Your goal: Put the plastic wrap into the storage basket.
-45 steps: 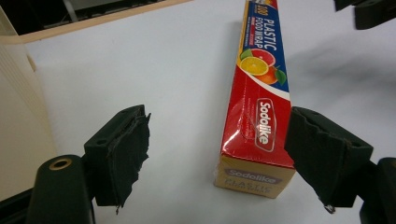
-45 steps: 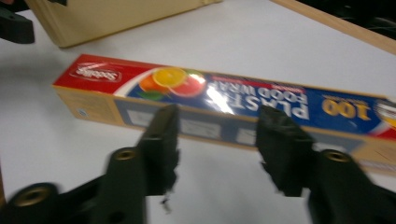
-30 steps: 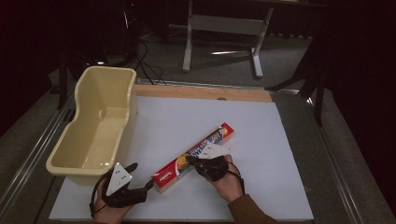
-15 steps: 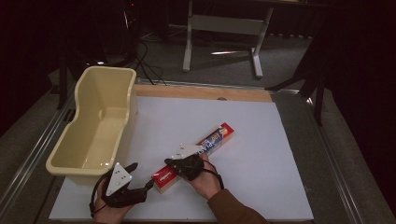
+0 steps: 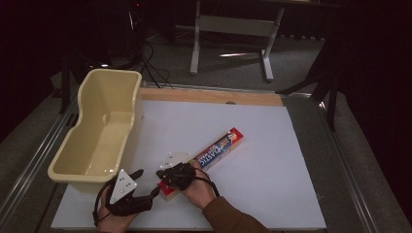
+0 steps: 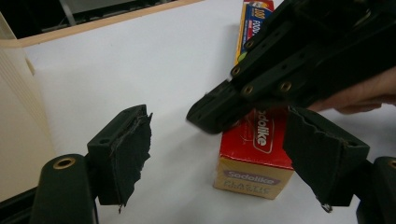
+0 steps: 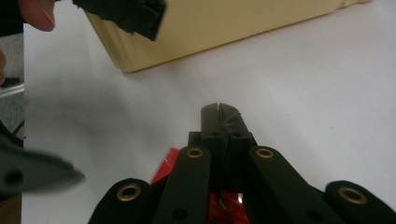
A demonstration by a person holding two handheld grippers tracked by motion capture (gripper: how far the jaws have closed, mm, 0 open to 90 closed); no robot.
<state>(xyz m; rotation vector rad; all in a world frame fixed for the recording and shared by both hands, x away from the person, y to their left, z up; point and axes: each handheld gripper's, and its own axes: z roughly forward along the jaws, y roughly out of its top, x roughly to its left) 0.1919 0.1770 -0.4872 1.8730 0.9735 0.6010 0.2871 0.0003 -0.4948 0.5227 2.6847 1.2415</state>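
A long plastic-wrap box (image 5: 219, 147) with a red end lies slantwise on the white board (image 5: 272, 145). My right gripper (image 5: 165, 175) is shut, and its closed jaws rest just above the box's near red end (image 7: 170, 164) with nothing between them. In its own view the right gripper (image 7: 219, 112) points toward the cream tub. My left gripper (image 5: 147, 183) stands open at the board's near left. In the left gripper view its jaws (image 6: 219, 122) spread wide, one to each side of the box's red end (image 6: 254, 158). The right gripper's black body (image 6: 303, 51) hangs above the box.
A cream plastic tub (image 5: 87, 131) stands at the board's left edge, close beside the left gripper; its wall (image 7: 210, 28) faces the right gripper. A wooden strip (image 5: 209, 96) borders the far edge. Metal rails run along both sides.
My right gripper has slid left along the box to its near red end, close to the left gripper. The box and the left gripper have stayed put.
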